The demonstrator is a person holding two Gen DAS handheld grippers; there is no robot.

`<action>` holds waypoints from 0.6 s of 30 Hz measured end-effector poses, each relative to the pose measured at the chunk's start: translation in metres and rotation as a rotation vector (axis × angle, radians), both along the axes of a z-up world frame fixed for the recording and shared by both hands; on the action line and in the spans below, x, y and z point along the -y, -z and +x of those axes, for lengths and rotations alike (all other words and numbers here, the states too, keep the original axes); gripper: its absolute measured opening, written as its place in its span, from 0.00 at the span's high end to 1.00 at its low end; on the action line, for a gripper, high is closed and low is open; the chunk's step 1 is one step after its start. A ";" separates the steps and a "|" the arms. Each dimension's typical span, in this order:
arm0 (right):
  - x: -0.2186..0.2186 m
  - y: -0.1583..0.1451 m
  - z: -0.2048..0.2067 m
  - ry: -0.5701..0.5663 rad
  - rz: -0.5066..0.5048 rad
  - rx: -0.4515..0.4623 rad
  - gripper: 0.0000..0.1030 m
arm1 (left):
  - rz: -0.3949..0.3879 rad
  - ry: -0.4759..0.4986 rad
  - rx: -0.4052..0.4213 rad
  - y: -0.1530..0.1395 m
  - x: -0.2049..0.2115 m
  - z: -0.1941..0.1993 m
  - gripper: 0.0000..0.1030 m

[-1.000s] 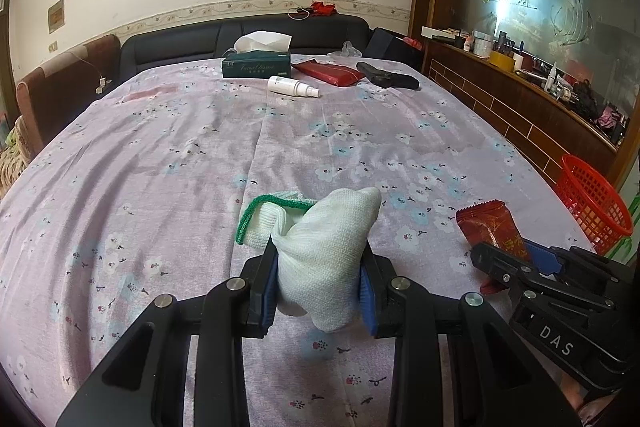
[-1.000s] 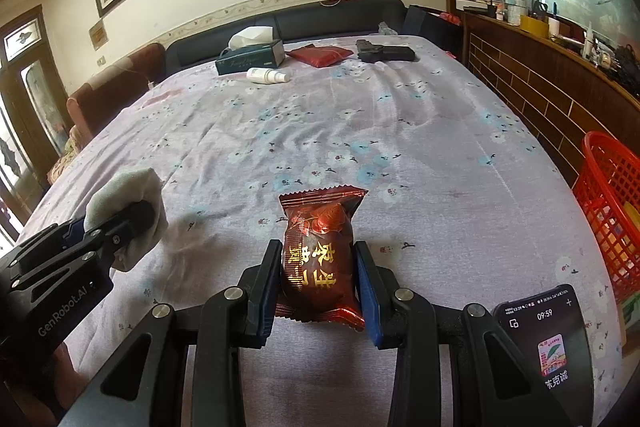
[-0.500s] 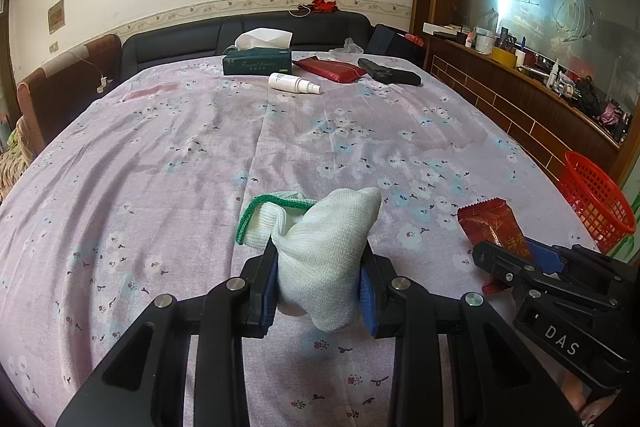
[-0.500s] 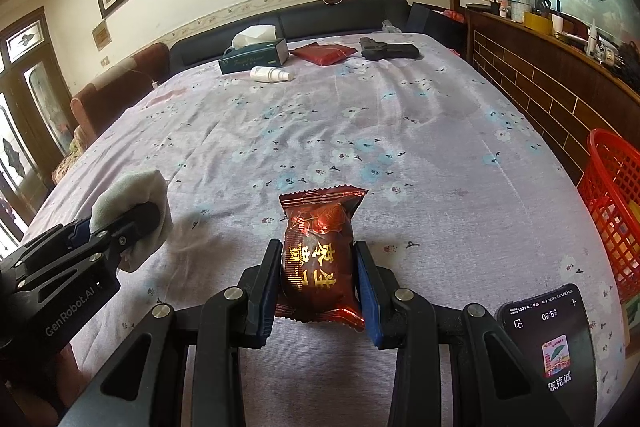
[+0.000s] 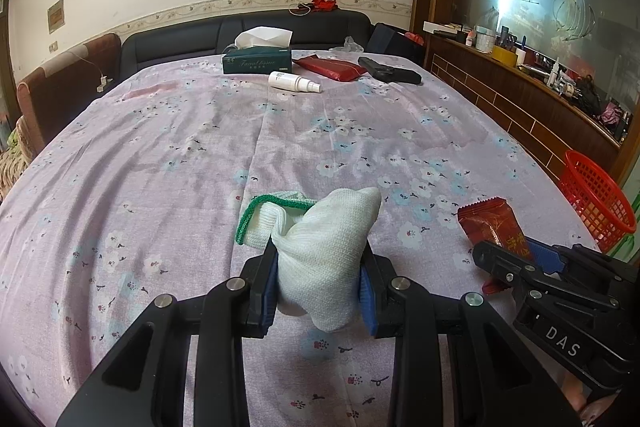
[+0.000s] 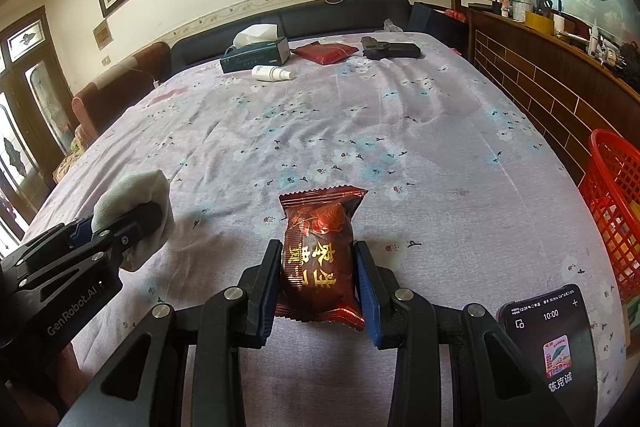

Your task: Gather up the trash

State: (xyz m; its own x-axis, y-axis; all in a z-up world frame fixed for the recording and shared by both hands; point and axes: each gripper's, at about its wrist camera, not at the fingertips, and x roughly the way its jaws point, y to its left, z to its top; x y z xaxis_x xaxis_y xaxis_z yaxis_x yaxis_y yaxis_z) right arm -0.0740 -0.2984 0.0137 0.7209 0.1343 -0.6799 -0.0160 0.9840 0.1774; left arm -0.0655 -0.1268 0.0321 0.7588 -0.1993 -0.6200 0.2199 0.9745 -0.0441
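Both grippers are loaded: your left gripper (image 5: pixel 320 285) clamps the white cloth (image 5: pixel 326 247), your right gripper (image 6: pixel 318 281) the red snack packet (image 6: pixel 318 251), above the table (image 6: pixel 400 131). Keep fingers tight while carrying toward the red basket (image 6: pixel 612 211), right of the packet.

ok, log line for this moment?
left gripper: shut on cloth | right gripper: shut on snack pack | basket: right of table
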 end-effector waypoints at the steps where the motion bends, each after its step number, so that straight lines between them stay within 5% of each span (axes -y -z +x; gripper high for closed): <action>1: 0.000 0.000 0.000 0.001 0.000 0.000 0.63 | 0.000 0.000 0.000 0.000 0.000 0.000 0.70; 18: 0.000 0.000 -0.001 -0.001 0.000 0.003 0.63 | 0.003 0.000 -0.004 0.002 0.000 0.000 0.69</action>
State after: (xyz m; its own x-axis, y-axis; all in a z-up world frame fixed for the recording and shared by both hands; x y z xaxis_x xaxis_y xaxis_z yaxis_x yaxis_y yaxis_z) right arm -0.0745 -0.2980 0.0133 0.7226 0.1350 -0.6779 -0.0179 0.9841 0.1769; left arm -0.0654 -0.1273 0.0305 0.7566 -0.1979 -0.6232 0.2202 0.9745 -0.0422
